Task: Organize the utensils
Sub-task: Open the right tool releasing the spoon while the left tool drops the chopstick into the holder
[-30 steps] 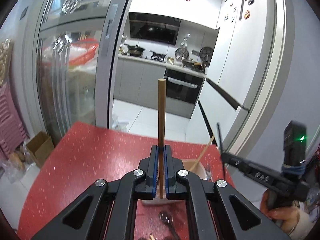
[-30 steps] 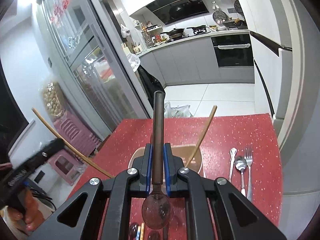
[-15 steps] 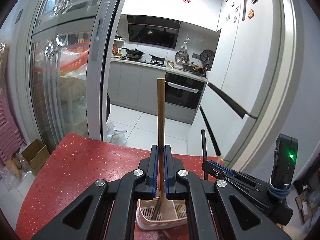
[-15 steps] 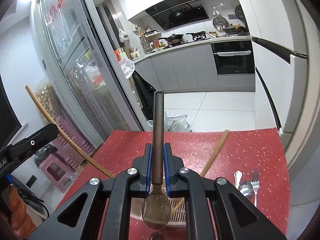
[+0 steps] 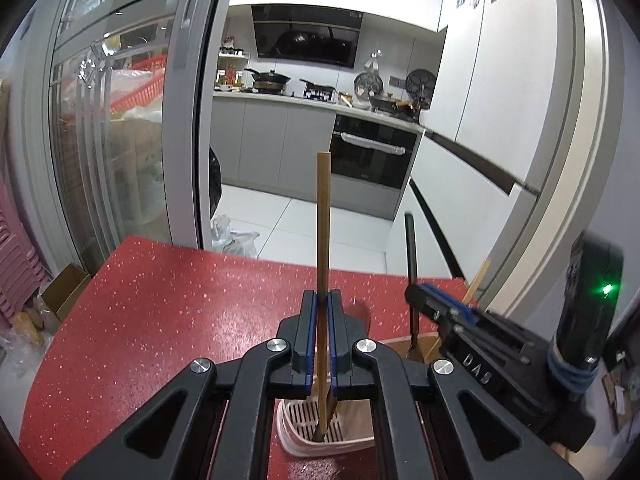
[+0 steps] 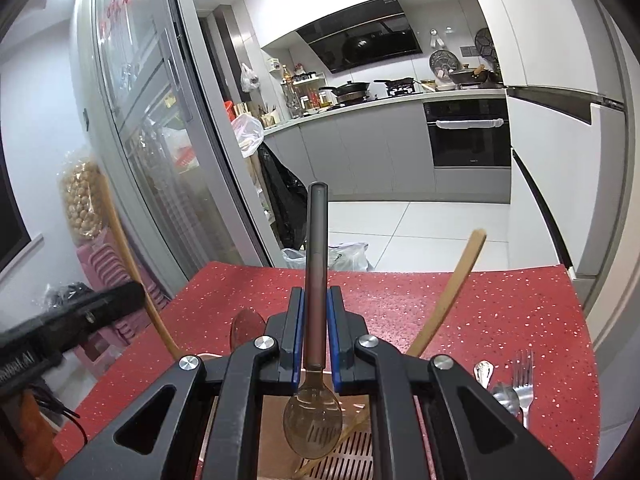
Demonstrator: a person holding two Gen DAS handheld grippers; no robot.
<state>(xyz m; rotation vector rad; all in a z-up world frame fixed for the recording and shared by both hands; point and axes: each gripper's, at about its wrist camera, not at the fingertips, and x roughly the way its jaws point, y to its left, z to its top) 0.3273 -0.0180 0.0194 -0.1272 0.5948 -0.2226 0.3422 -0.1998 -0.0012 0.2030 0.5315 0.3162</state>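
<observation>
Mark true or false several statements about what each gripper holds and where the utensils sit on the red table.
1. The left gripper is shut on a wooden stick handle. True.
2. The right gripper is empty. False: it grips a translucent brown plastic spoon.
3. A metal fork lies on the red speckled table. True.
4. The pink slotted plastic basket hangs on the wall. False: it sits on the table.

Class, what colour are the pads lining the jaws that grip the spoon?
Blue pads, clearest in the right wrist view, beside the spoon.
</observation>
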